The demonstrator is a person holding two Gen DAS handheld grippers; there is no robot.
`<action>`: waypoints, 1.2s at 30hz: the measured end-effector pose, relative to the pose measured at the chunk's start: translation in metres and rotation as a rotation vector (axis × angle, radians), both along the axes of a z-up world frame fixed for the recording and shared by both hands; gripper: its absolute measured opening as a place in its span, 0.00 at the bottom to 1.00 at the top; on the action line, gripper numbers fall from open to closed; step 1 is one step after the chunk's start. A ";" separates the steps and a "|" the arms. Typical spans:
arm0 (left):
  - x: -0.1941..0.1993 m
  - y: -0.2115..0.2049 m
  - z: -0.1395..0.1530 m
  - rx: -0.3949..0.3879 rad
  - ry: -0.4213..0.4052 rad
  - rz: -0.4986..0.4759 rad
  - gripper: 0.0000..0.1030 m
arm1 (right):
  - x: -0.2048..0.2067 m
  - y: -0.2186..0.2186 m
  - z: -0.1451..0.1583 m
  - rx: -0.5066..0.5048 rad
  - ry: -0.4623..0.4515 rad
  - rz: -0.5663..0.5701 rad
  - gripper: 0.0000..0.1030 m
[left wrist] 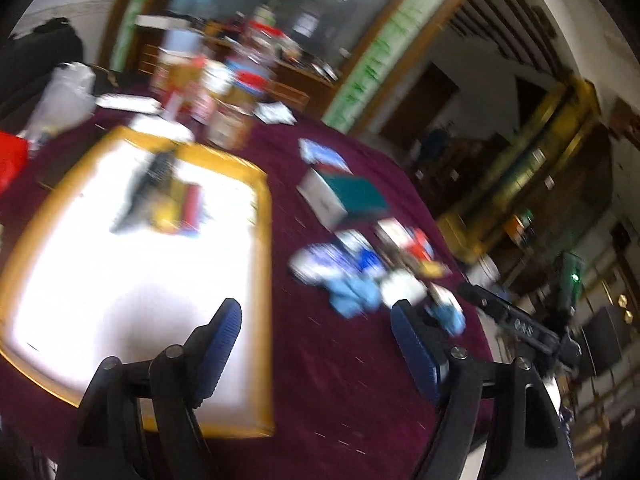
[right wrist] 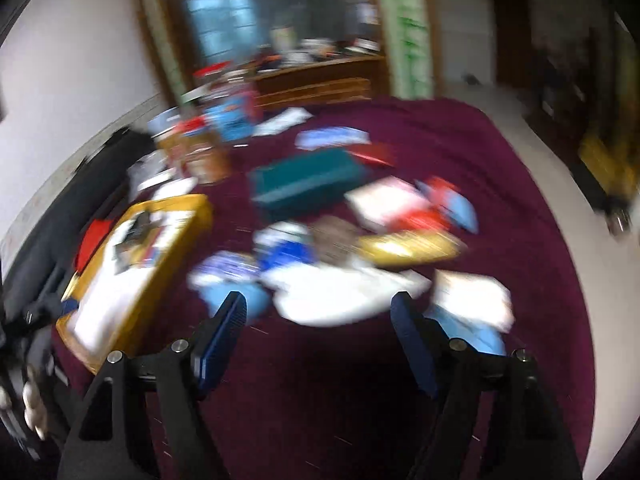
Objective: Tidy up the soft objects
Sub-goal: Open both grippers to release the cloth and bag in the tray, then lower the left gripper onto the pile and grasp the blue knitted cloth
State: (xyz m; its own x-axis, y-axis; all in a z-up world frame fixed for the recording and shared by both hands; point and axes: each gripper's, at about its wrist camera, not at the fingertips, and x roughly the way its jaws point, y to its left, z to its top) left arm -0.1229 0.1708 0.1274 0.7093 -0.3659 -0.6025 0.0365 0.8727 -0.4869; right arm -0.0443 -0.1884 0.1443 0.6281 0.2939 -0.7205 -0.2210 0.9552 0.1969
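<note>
While both frames smear, I record the maroon tablecloth (right wrist: 500, 168), then the yellow-rimmed tray (left wrist: 262, 240) at left. Soft packets (right wrist: 328, 292) lie heaped just ahead of my right gripper (right wrist: 320, 312); my left gripper (left wrist: 316, 320) sits farther off. Both stand agape, empty. Only the left view shows the tray's full white floor.

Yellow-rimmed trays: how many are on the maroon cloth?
1. The yellow-rimmed tray lies on the maroon cloth, left of the loose pile of packets, with a few items on its white base. Heavy blur could hide another.
</note>
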 end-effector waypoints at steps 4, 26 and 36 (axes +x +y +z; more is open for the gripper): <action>0.001 -0.050 -0.015 0.000 0.037 -0.094 0.78 | -0.012 -0.067 -0.018 0.046 0.032 -0.129 0.72; 0.099 -0.144 -0.080 0.283 0.181 -0.031 0.78 | 0.016 -0.126 -0.071 0.357 0.039 -0.271 0.74; 0.119 -0.163 -0.095 0.334 0.148 -0.039 0.42 | 0.020 -0.118 -0.071 0.313 0.048 -0.262 0.75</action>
State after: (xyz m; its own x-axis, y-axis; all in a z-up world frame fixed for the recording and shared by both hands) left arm -0.0039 0.0075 0.0322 0.5951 -0.1573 -0.7881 0.0239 0.9837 -0.1783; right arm -0.0248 -0.3063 0.0732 0.6788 0.3379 -0.6519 0.0380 0.8705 0.4907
